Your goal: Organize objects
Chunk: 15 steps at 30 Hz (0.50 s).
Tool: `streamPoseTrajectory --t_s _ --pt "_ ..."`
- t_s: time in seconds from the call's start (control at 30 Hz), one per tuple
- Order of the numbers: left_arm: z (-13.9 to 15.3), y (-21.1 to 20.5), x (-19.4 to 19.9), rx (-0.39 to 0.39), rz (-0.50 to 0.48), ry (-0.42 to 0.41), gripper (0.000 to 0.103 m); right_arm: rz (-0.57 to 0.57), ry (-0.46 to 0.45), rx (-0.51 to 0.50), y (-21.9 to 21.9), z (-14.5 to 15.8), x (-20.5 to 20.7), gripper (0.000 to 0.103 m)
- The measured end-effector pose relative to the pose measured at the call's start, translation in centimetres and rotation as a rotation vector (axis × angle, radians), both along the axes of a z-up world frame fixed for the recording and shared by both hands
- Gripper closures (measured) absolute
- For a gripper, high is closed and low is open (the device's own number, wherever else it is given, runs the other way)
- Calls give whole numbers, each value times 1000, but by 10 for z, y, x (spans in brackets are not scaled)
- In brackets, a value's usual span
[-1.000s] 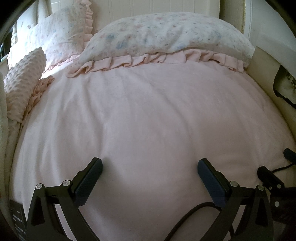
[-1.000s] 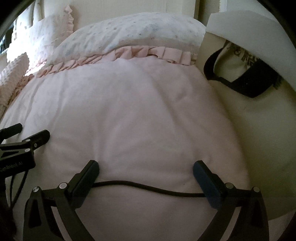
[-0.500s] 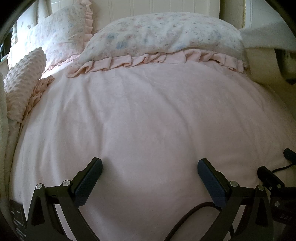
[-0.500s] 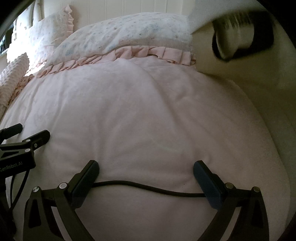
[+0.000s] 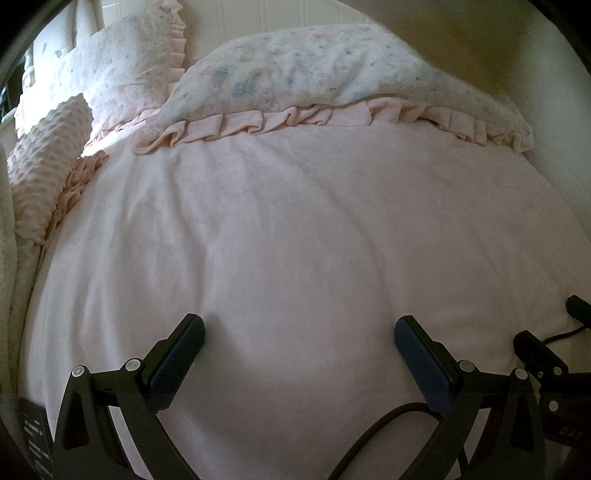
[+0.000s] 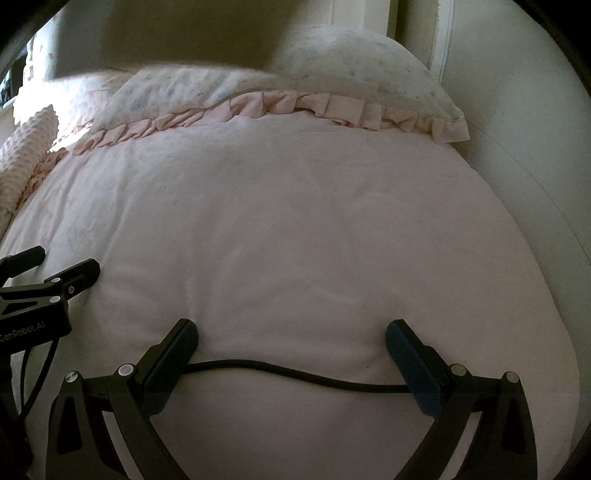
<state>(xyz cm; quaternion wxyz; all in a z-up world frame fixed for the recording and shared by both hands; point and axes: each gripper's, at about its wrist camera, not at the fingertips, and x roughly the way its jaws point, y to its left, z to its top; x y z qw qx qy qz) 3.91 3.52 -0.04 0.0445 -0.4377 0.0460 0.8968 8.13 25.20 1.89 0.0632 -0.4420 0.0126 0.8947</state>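
A pink blanket covers the bed. A floral pillow with a pink frill lies at its head. My left gripper rests open low over the blanket with nothing between its fingers. Beside it, my right gripper is open too, and only a black cable runs across behind its fingertips. Each gripper shows at the edge of the other's view: the left gripper and the right gripper. A blurred cream shape hangs over the pillows; I cannot tell what it is.
A second floral pillow leans on the headboard at the back left. A pink dotted cushion lies along the left edge. A cream padded bed side rises to the right of the blanket.
A cream tote bag with black handles stood at the right edge; it swept up and left across the pillows and is now only a blur. Both grippers kept still.
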Motion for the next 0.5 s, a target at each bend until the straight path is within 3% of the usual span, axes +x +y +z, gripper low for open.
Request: streamPoseTrajectory --t_s 0.5 --pt "1 1 1 1 -1 0 1 2 -2 -9 -1 -8 1 0"
